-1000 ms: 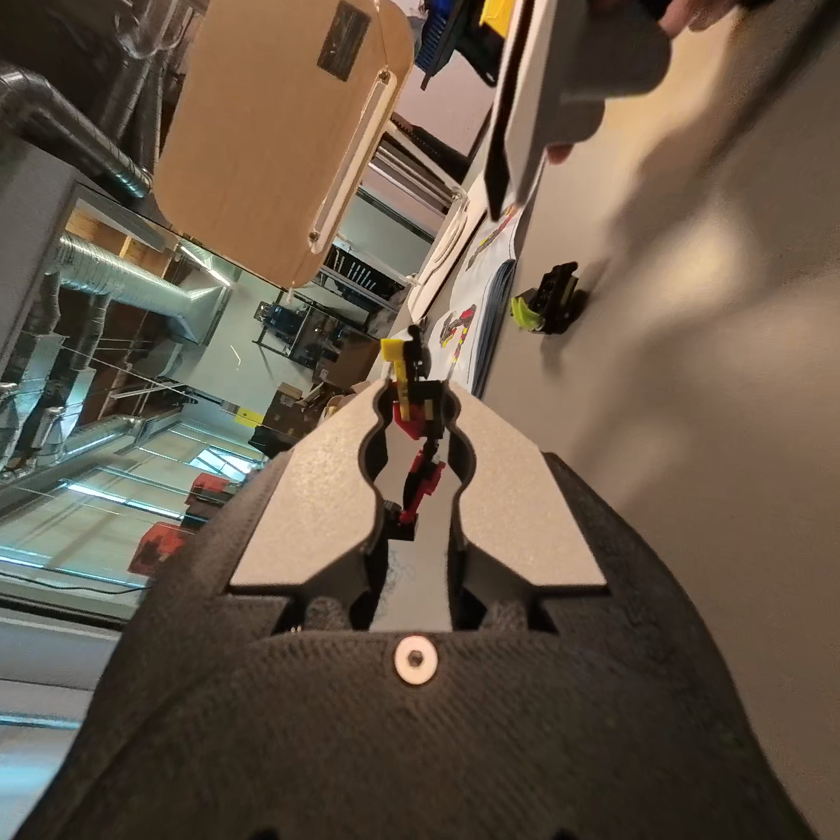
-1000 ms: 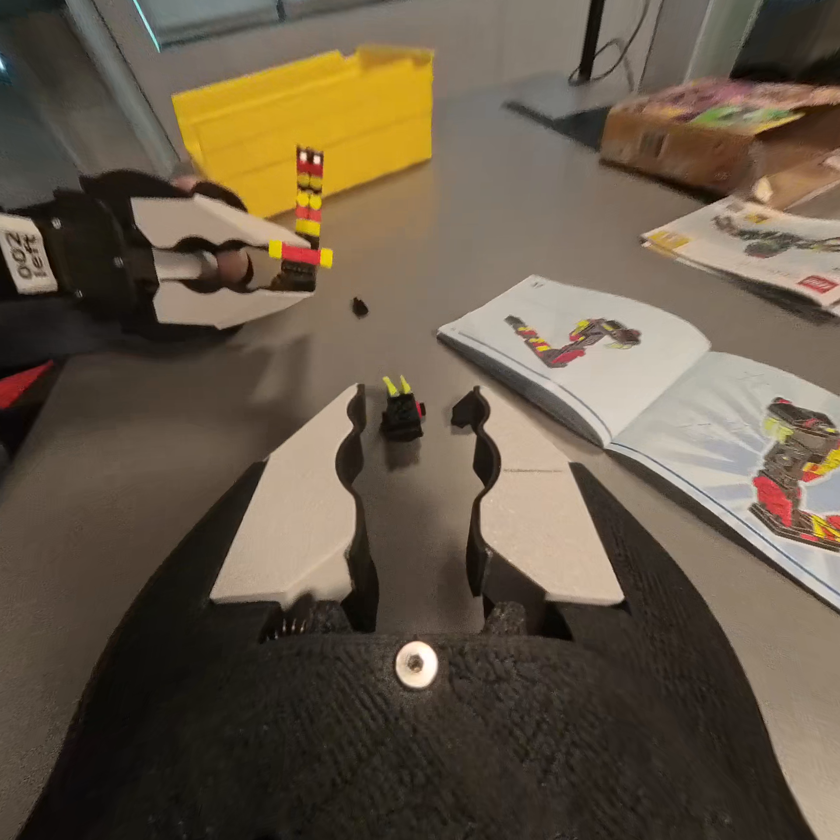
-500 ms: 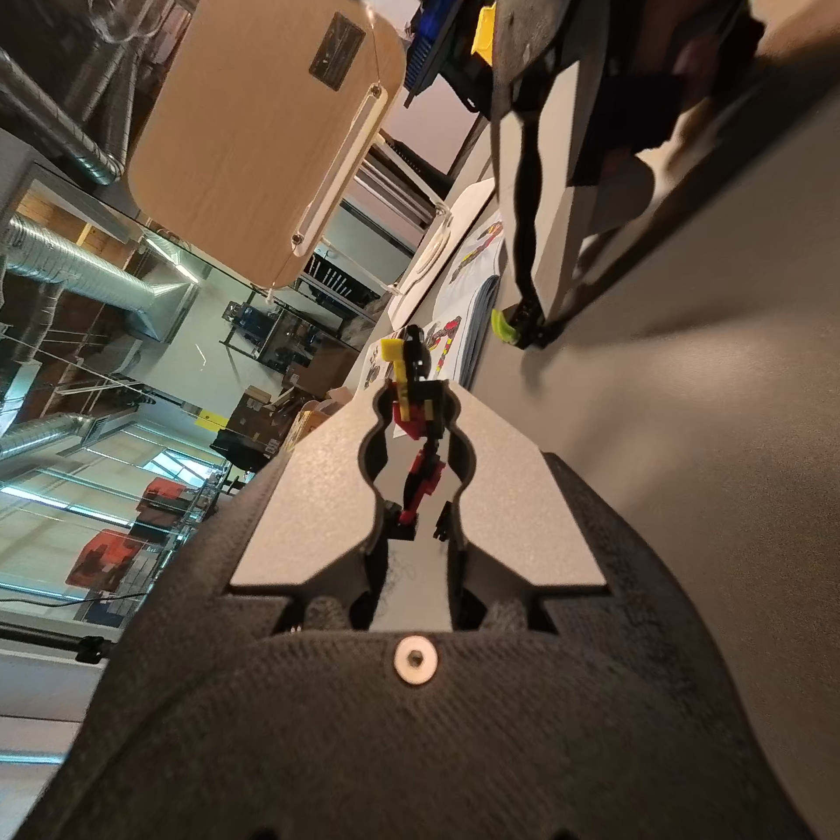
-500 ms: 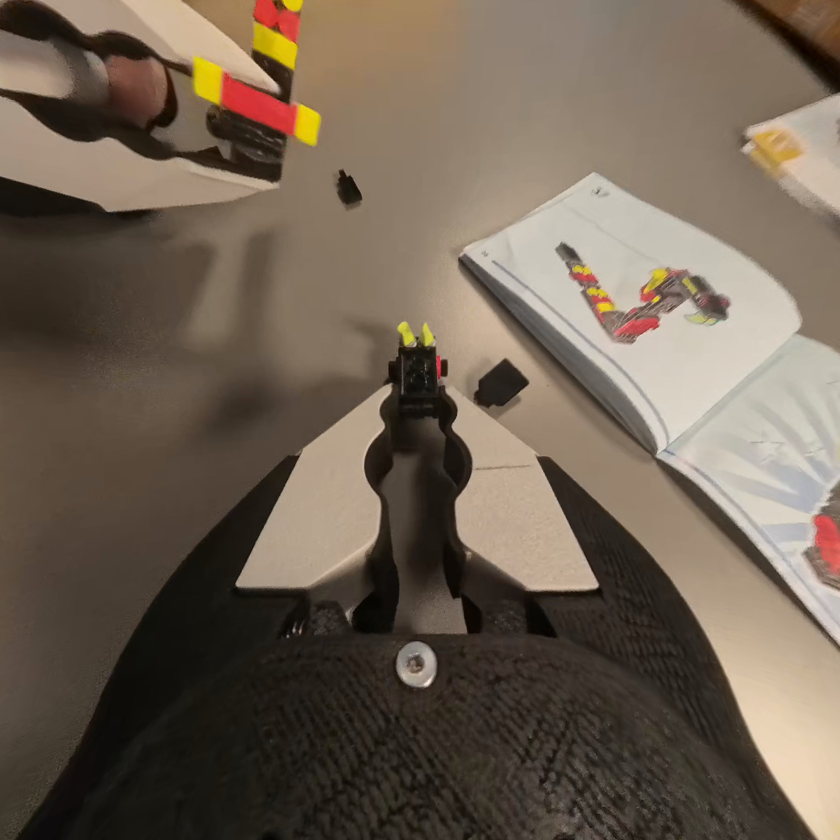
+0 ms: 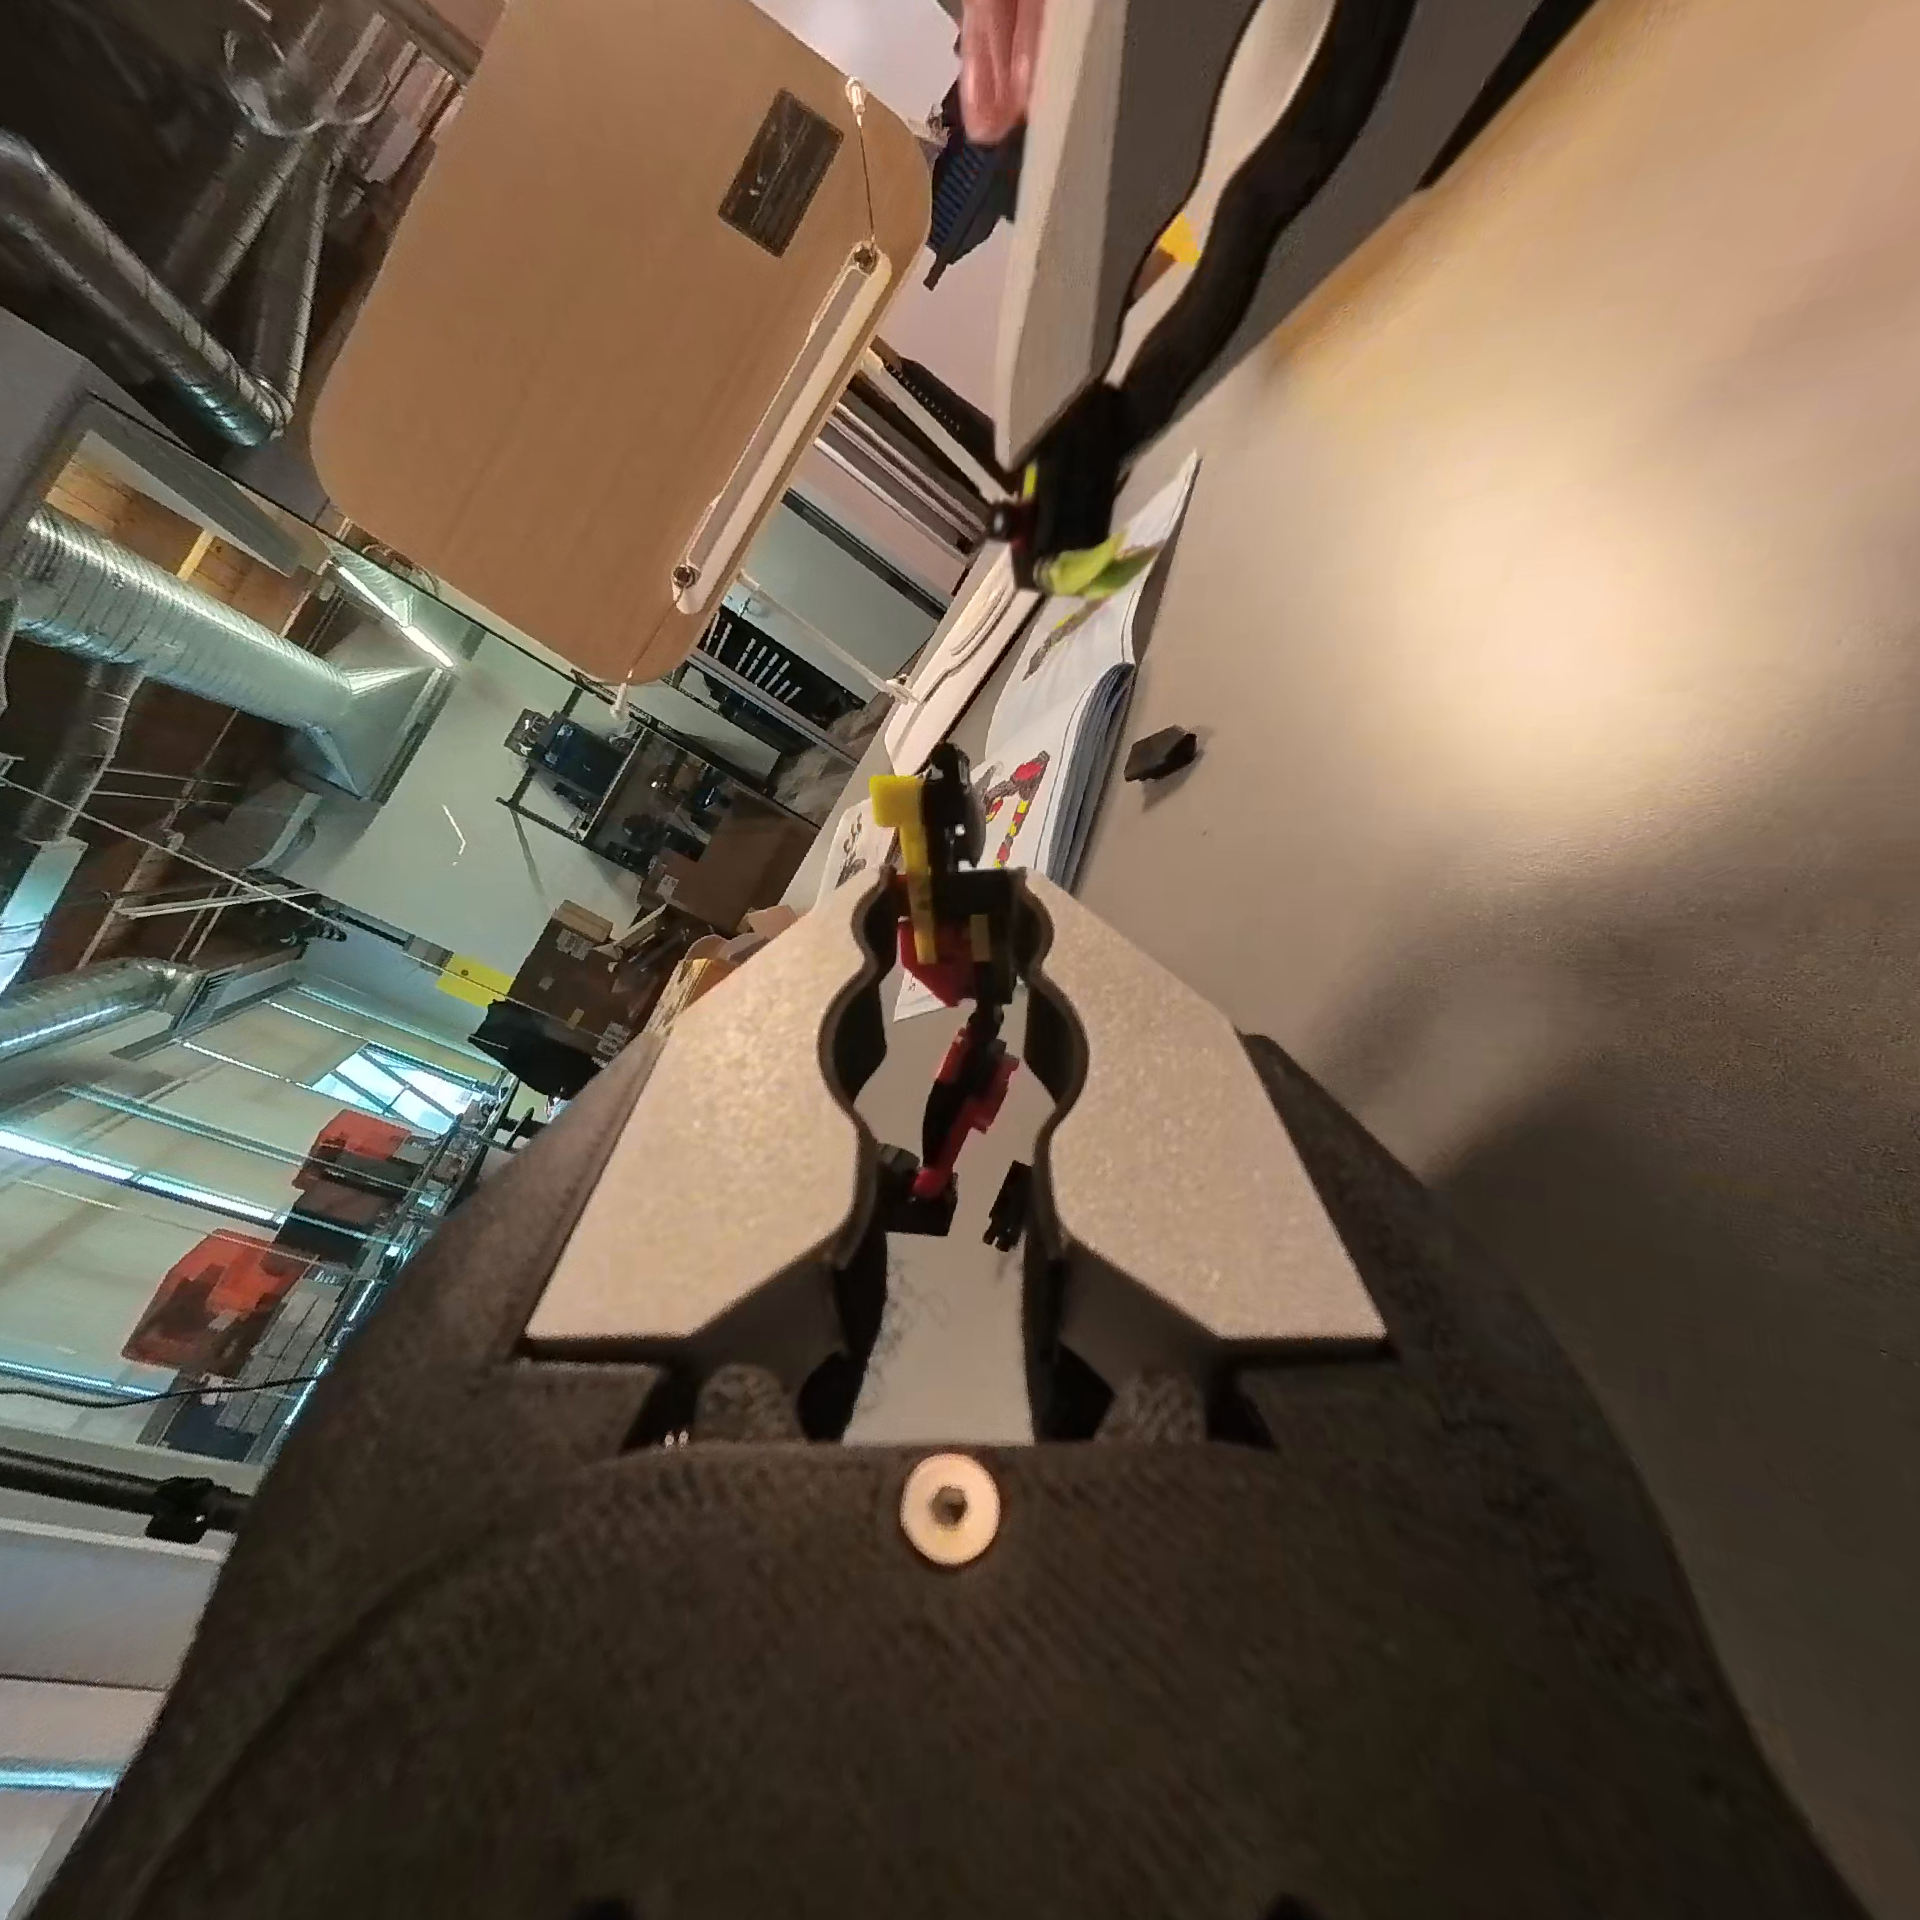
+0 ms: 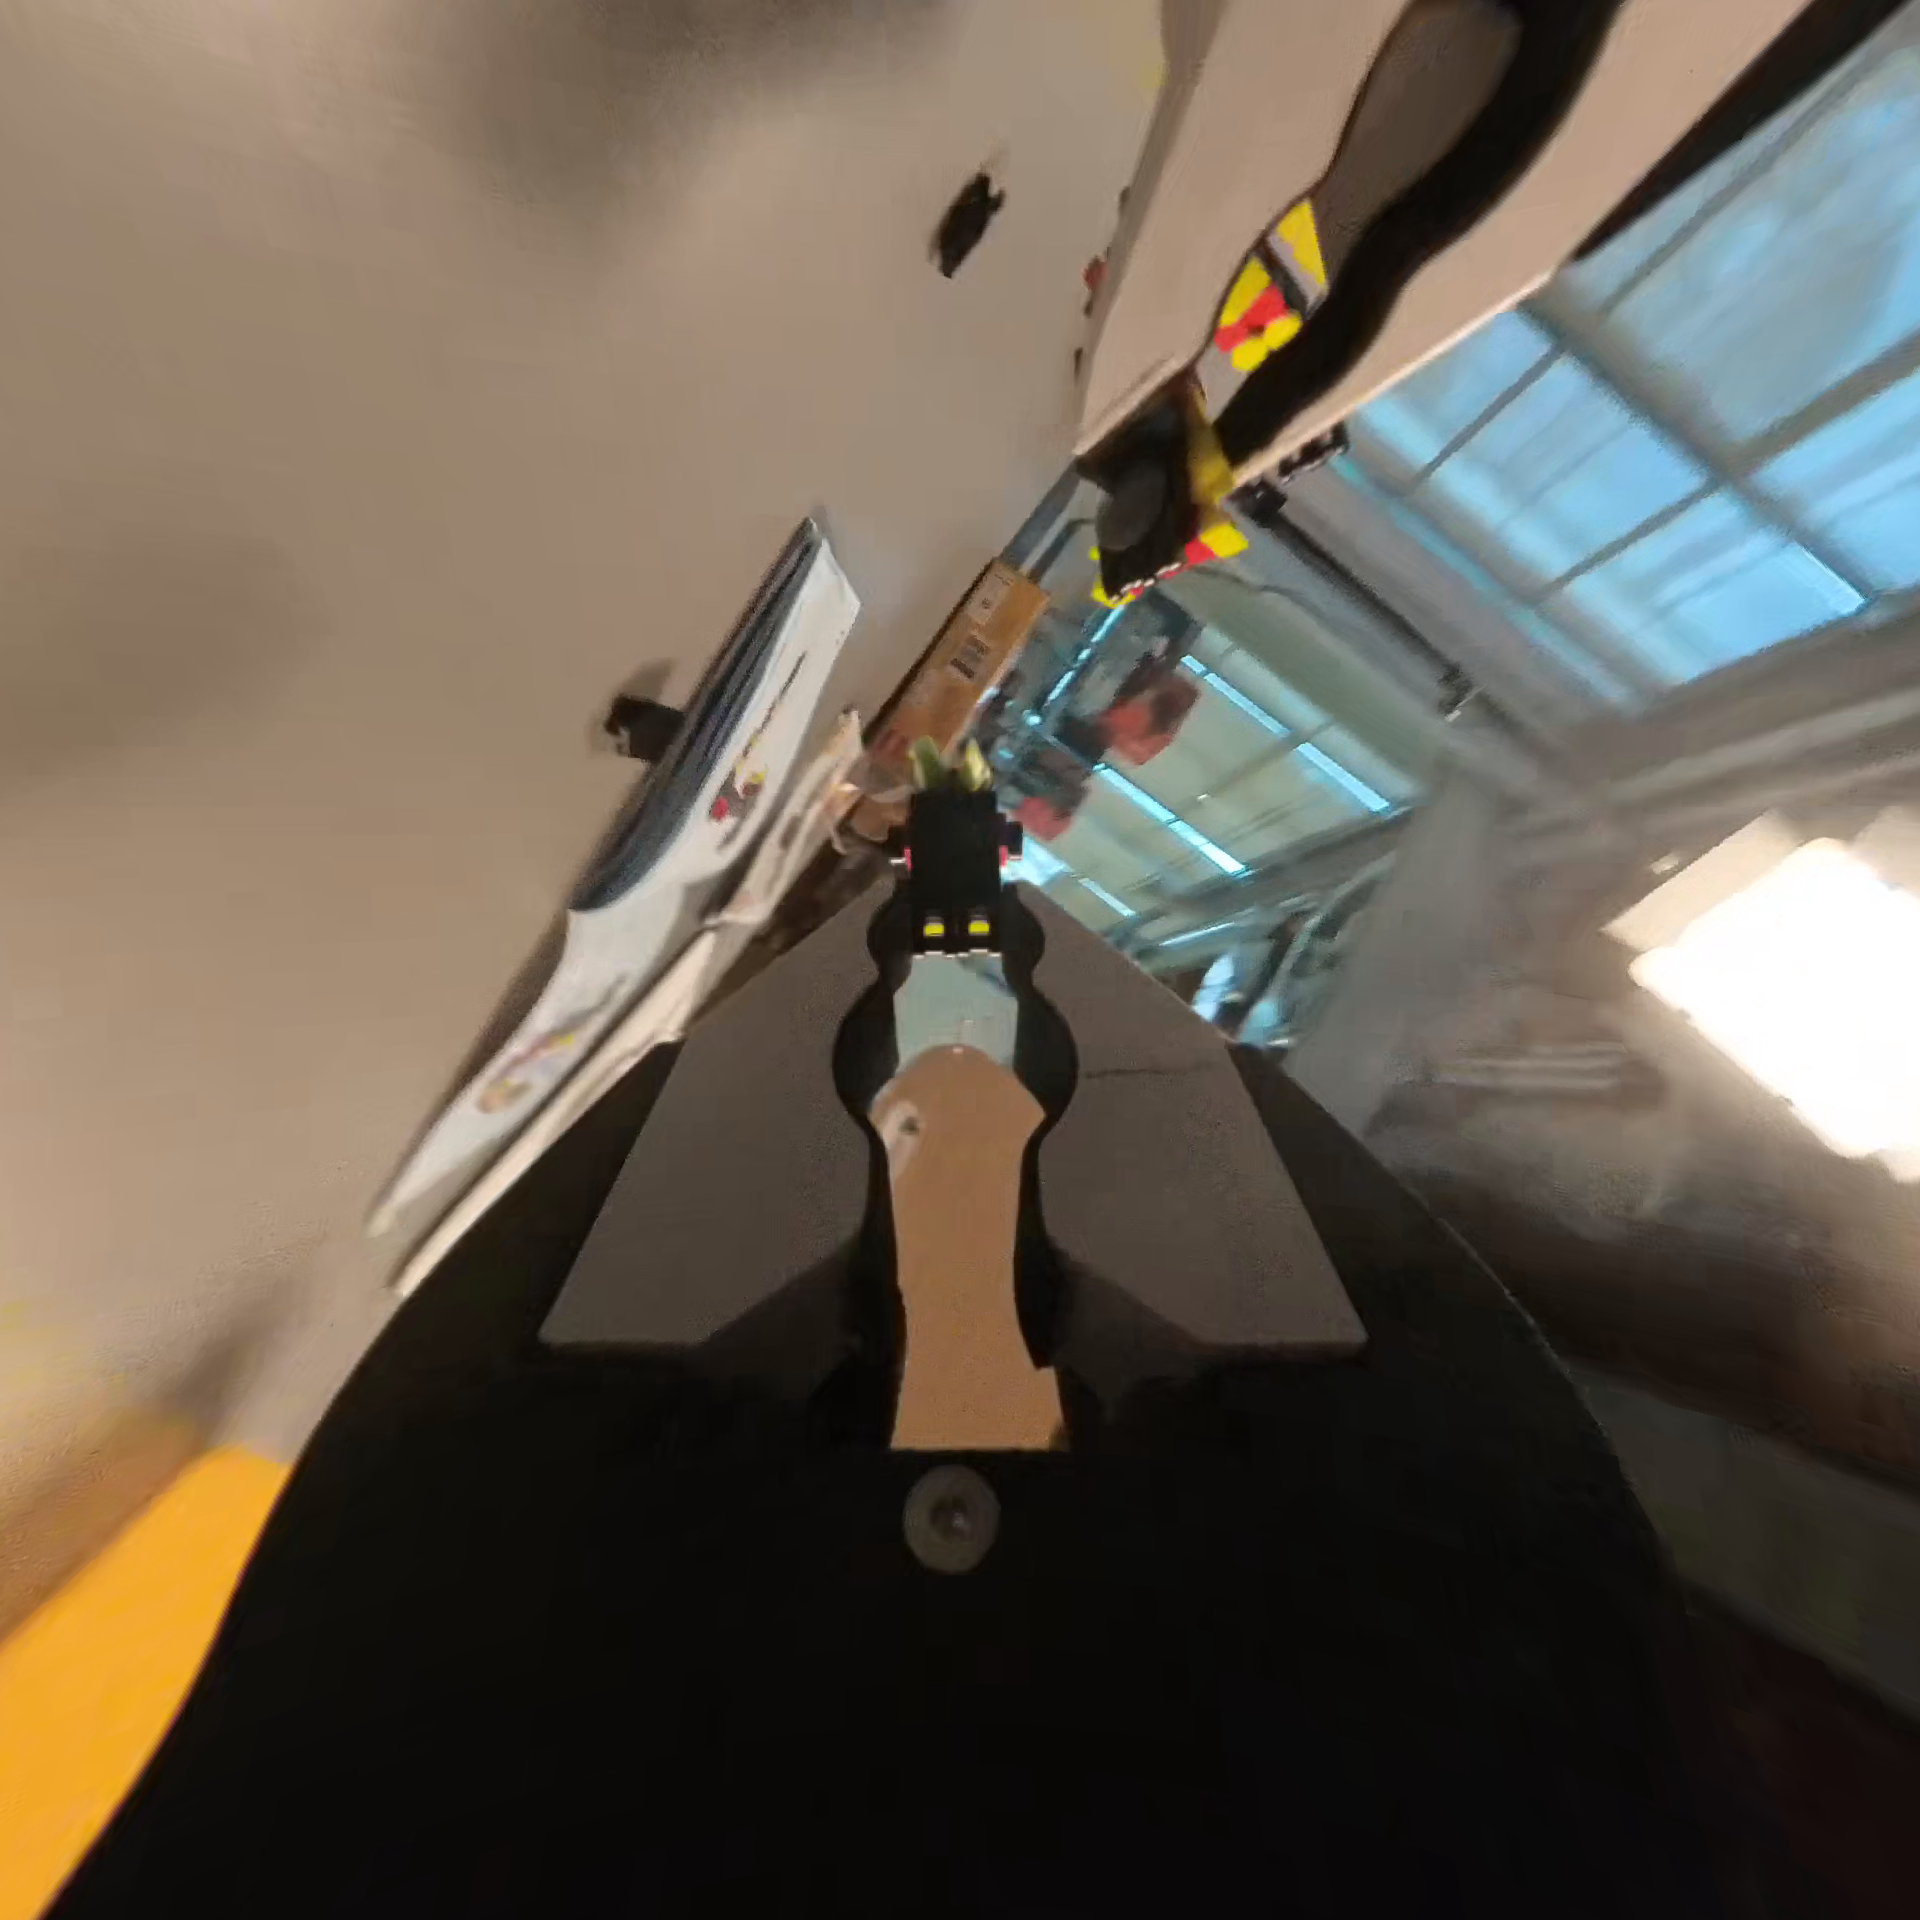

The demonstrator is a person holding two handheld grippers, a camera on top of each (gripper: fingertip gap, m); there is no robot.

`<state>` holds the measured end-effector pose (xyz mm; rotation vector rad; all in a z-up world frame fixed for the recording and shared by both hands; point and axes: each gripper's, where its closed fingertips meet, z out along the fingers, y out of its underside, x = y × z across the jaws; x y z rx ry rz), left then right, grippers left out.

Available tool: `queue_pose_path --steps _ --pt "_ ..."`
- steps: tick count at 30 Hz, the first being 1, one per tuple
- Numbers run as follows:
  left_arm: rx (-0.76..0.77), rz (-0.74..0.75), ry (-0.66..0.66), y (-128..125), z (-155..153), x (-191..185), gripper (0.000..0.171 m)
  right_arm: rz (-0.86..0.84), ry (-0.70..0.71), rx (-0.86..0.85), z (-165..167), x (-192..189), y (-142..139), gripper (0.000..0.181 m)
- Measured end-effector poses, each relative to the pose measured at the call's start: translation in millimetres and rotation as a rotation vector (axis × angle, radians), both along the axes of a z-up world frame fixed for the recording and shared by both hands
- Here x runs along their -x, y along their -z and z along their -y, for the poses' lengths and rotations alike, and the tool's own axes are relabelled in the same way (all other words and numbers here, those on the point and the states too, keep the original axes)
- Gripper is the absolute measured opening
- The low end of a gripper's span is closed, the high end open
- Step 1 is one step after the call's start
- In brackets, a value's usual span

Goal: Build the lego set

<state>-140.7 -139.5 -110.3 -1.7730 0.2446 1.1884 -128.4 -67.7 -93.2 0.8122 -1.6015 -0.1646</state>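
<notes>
My left gripper (image 5: 948, 914) is shut on a long red, yellow and black lego assembly (image 5: 940, 883) that runs back between its fingers. My right gripper (image 6: 951, 925) is shut on a small black lego piece with lime-green claws (image 6: 951, 852) and holds it lifted off the table, rolled on its side. In the left wrist view the right gripper (image 5: 1070, 488) shows at the top with that piece (image 5: 1081, 540) in the air. In the right wrist view the left gripper (image 6: 1195, 488) shows at the upper right with its assembly (image 6: 1164, 520). That view is blurred.
An open instruction booklet (image 5: 1081, 727) (image 6: 707, 831) lies on the grey table (image 5: 1558, 935). A small black piece (image 5: 1162, 750) (image 6: 639, 717) lies beside it, another (image 6: 971, 223) farther off. A cardboard box (image 6: 966, 644) stands behind the booklet. A yellow bin edge (image 6: 104, 1621) shows at the lower left. Some 8 centimeters of space lies between my two pairs of fingers.
My right gripper closed on the black clawed piece on the table, lifted it and rolled sideways toward the left gripper. The left gripper kept its assembly and barely moved.
</notes>
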Motion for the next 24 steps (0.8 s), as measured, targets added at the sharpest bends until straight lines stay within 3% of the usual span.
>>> queue_pose_path --steps 5,10,20,24 --pt "-0.016 -0.005 0.005 -3 1 -2 0.020 -0.102 -0.094 -0.083 4 -12 -12 0.015" --pt "-0.022 -0.016 0.011 -5 1 -4 0.020 -0.174 -0.149 -0.070 15 -22 -25 0.015" --pt "-0.073 -0.045 0.016 -15 3 -8 0.020 -0.467 -0.394 -0.039 64 -65 -72 0.015" --pt "-0.071 -0.042 0.013 -15 3 -7 0.020 -0.476 -0.412 -0.035 67 -69 -74 0.015"
